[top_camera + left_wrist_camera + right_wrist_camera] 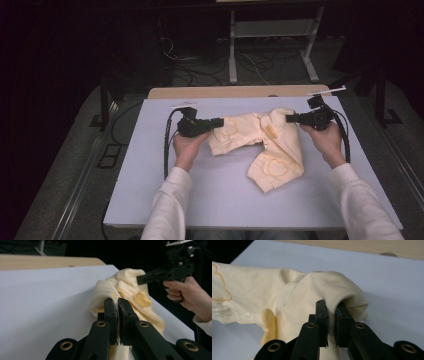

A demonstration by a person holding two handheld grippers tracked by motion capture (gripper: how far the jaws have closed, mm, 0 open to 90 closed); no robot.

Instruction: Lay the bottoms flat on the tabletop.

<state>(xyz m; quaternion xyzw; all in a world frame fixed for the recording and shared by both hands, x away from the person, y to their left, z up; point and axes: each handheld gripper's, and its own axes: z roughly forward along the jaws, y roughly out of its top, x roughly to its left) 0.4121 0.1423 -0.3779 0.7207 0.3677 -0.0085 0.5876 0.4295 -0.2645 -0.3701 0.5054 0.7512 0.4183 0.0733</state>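
Over the table (pixel 150 190), both claws pinch the yellow garment (pixel 260 145), wrists level.

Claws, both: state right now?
Left claw: closed, pinching a fold of the cream garment.
Right claw: closed, pinching a bunched edge of the same garment.
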